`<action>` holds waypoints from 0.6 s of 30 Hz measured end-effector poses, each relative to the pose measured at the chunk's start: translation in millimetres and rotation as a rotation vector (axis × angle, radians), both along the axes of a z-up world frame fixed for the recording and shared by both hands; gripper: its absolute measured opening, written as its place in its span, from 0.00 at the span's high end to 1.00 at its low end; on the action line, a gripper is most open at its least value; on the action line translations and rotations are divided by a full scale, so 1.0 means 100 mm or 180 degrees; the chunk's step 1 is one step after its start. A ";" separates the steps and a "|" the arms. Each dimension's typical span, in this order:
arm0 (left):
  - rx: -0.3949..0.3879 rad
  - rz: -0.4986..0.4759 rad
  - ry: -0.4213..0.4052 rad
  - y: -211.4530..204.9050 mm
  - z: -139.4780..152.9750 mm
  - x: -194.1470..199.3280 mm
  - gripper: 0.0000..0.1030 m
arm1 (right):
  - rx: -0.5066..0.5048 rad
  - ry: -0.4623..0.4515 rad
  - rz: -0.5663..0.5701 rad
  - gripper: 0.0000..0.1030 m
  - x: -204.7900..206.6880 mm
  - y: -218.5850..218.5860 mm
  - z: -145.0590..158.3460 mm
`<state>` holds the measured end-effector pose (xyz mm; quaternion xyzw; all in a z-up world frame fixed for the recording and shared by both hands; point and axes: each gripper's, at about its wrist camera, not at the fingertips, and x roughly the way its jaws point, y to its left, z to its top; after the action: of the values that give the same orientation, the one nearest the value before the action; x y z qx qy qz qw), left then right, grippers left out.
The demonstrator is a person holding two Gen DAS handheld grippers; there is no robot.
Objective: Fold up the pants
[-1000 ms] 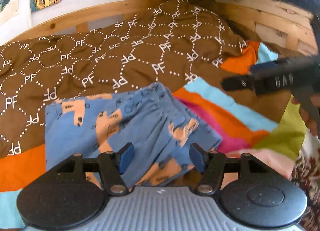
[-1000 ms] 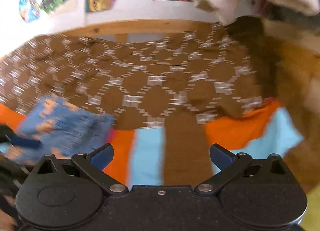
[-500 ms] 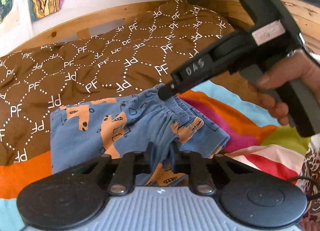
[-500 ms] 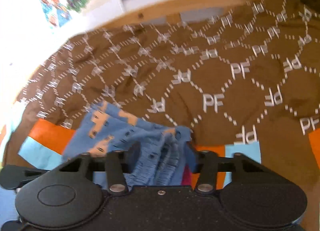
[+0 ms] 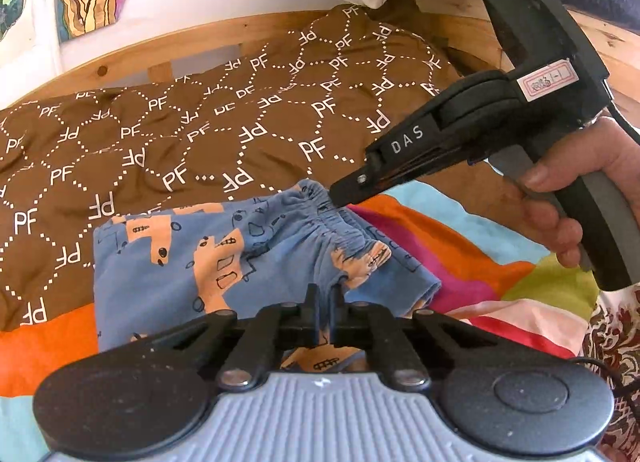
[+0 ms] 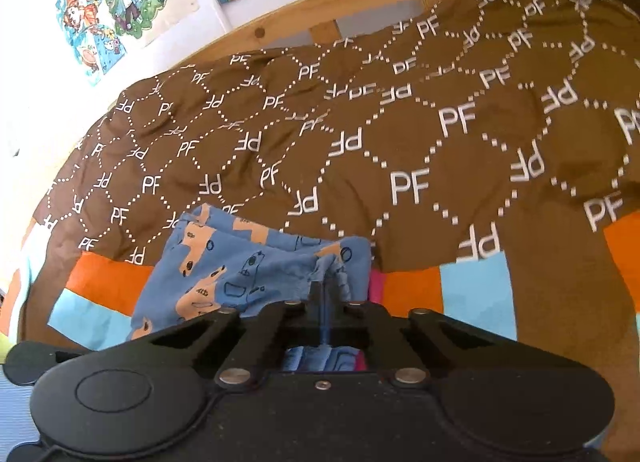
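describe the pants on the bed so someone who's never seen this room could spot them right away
On the wooden-framed bed, look where the brown PF-printed blanket meets the striped cover. The pants lie there: small, blue, with orange patches and doodles, gathered waistband pinched by both tongs. It's the only blue-and-orange print.

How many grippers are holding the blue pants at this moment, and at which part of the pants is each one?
2. The left gripper pinches the pants at their near edge. The right gripper pinches the gathered waistband at its far end, as the left wrist view shows.
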<state>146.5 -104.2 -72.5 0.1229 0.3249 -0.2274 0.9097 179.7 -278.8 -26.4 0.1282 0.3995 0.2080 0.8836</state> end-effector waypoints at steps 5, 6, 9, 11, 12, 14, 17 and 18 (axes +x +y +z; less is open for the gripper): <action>0.0005 0.0005 0.0016 0.00 -0.01 0.01 0.96 | 0.0138 0.0055 -0.0080 0.57 0.08 -0.02 -0.09; 0.0004 0.0008 0.0018 0.00 -0.02 0.01 0.96 | 0.0154 0.0057 -0.0072 0.57 0.12 -0.01 -0.10; 0.0007 0.0007 0.0025 -0.01 -0.03 0.02 0.96 | 0.0089 0.0065 0.0021 0.59 0.21 0.07 -0.12; 0.0006 0.0009 0.0022 0.00 -0.03 0.02 0.96 | -0.0009 0.0057 0.0062 0.66 0.23 0.13 -0.13; -0.0002 0.0009 0.0015 0.00 -0.03 0.02 0.96 | -0.0065 0.0047 0.0057 0.80 0.22 0.15 -0.13; -0.0010 0.0001 0.0006 0.00 -0.01 0.01 0.96 | -0.0085 0.0031 0.0031 0.90 0.19 0.13 -0.11; -0.0019 -0.0048 -0.0040 0.01 0.04 -0.03 0.96 | -0.0154 -0.0099 0.0020 0.93 0.08 0.09 0.01; -0.0029 -0.0070 -0.0052 0.01 0.06 -0.05 0.96 | -0.0155 -0.0132 0.0013 0.93 0.04 0.07 0.06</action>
<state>141.8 -103.0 -66.1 0.1242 0.3150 -0.2379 0.9104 183.9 -271.4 -20.8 0.1015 0.3863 0.2026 0.8941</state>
